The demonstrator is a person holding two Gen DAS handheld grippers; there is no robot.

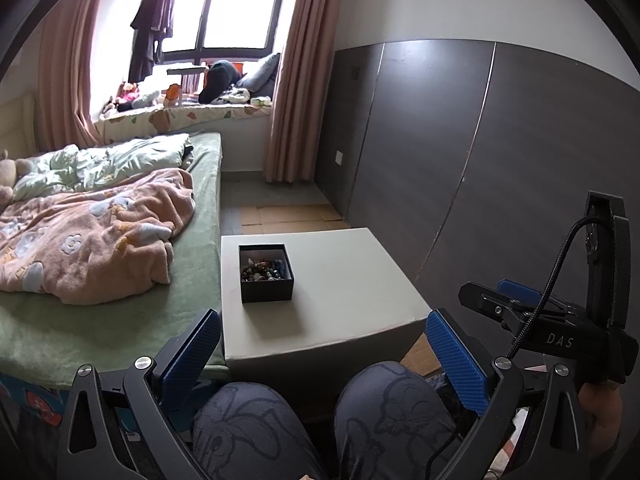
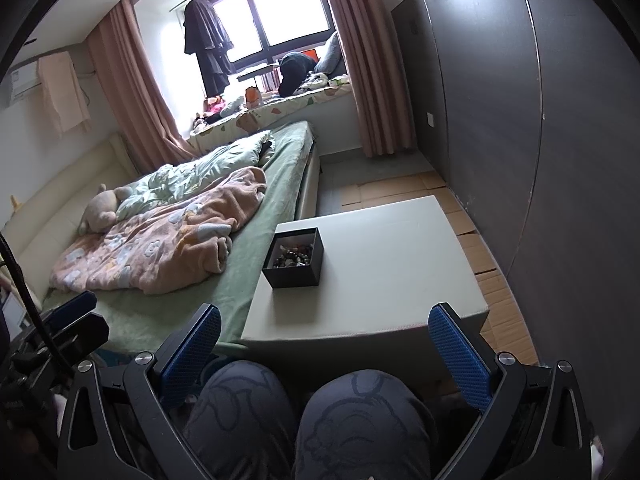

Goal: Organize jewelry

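Both wide and holding nothing, left gripper (image 1: 324,350) and right gripper (image 2: 325,346) above the knees, well short of the black box (image 1: 267,273) heaped with beaded jewelry (image 1: 264,269) on the white table (image 1: 352,280); equally fitting sorting ahead or finished.

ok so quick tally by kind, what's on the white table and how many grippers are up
black box of beads, on the white table: 1
hand-held gripper, both open: 2 (left hand-held gripper, right hand-held gripper)
total: 3
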